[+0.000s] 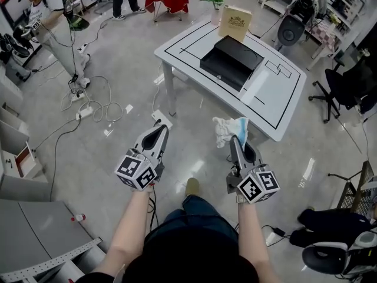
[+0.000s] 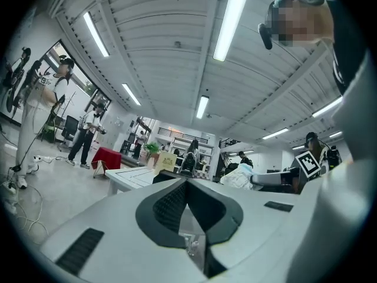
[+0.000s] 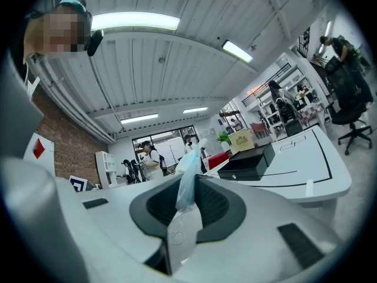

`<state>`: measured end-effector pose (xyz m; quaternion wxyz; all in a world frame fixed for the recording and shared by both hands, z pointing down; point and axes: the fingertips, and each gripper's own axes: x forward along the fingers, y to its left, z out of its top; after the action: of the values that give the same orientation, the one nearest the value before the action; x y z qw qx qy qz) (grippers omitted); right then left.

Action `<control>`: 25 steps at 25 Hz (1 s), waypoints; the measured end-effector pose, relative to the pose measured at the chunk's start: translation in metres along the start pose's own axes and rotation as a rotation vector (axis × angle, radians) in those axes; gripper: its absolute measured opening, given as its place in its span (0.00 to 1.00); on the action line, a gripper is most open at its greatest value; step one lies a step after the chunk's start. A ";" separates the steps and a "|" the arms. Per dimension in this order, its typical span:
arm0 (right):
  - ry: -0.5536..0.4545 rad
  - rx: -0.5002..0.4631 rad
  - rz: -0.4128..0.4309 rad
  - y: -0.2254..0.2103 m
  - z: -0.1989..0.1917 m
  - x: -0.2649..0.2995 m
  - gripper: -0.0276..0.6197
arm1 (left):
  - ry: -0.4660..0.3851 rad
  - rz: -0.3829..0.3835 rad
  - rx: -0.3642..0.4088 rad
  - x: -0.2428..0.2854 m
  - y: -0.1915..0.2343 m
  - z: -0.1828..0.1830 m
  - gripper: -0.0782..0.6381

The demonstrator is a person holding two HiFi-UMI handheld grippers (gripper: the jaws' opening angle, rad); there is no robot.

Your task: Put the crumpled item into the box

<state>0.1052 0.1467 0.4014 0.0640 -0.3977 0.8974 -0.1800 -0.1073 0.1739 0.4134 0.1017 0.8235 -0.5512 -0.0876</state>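
The crumpled item (image 1: 228,128), a white and pale blue wad, sticks out of my right gripper (image 1: 237,140), which is shut on it and held level over the floor. In the right gripper view the item (image 3: 187,184) stands pinched between the jaws. The black box (image 1: 231,61) lies open on the white table (image 1: 277,102) ahead; it also shows past the jaws as the box (image 3: 250,164). My left gripper (image 1: 160,130) is held level beside the right one, shut with nothing in it. The left gripper view shows the item (image 2: 238,177) off to the right.
Cables and a power strip (image 1: 88,108) lie on the floor at the left. A tan carton (image 1: 235,22) stands at the table's far edge. Office chairs (image 1: 344,90) are at the right. A person (image 1: 50,16) stands at the far left.
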 end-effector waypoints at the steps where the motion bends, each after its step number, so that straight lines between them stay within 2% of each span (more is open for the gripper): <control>1: 0.003 0.000 -0.001 -0.005 0.002 0.006 0.13 | 0.004 -0.004 0.000 0.009 0.002 0.000 0.11; 10: 0.007 0.025 -0.008 -0.049 0.010 0.060 0.13 | 0.023 -0.022 0.011 0.074 0.026 -0.001 0.11; 25: 0.001 0.024 0.005 -0.103 0.033 0.122 0.13 | 0.030 -0.028 0.019 0.154 0.049 0.002 0.11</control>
<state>0.1029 -0.0159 0.4124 0.0689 -0.3944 0.8963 -0.1907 -0.0932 0.0126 0.4198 0.1010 0.8333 -0.5389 -0.0712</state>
